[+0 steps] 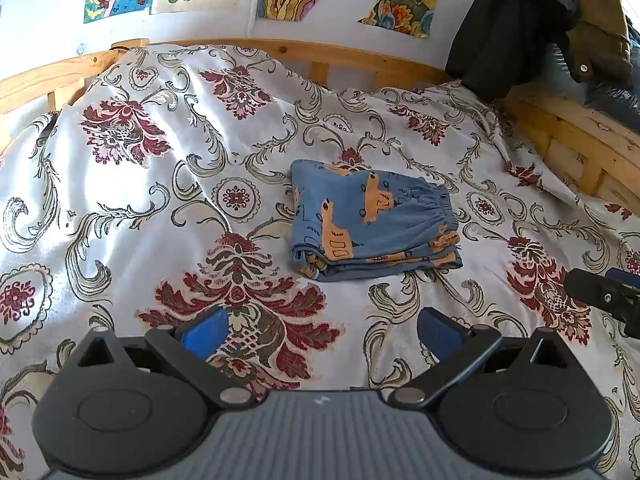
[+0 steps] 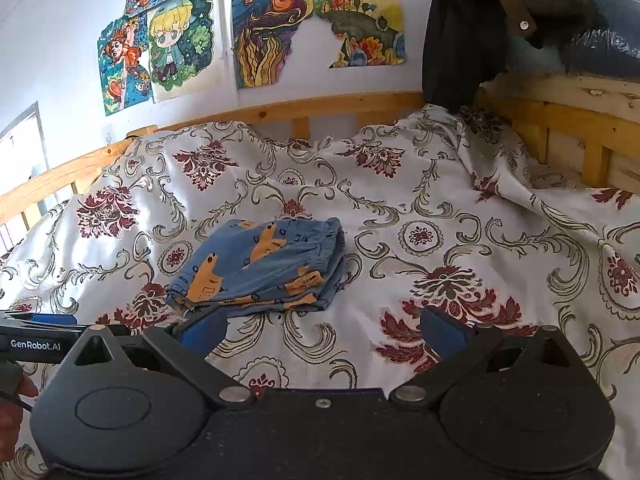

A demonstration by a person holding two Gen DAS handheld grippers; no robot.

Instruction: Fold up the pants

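Blue pants with orange prints lie folded into a small stack on the floral bedspread; the elastic waistband faces right. My left gripper hovers open just in front of the stack, nothing between its blue pads. From the right wrist view the same pants sit ahead and to the left. My right gripper is open and empty, a little short of the stack's right front corner. Part of the right gripper shows at the right edge of the left wrist view, and the left gripper's body shows at the left edge of the right wrist view.
A wooden bed frame runs along the far side and the right side. Dark clothes hang over the right corner. Drawings are stuck on the white wall. A hand holds the left gripper.
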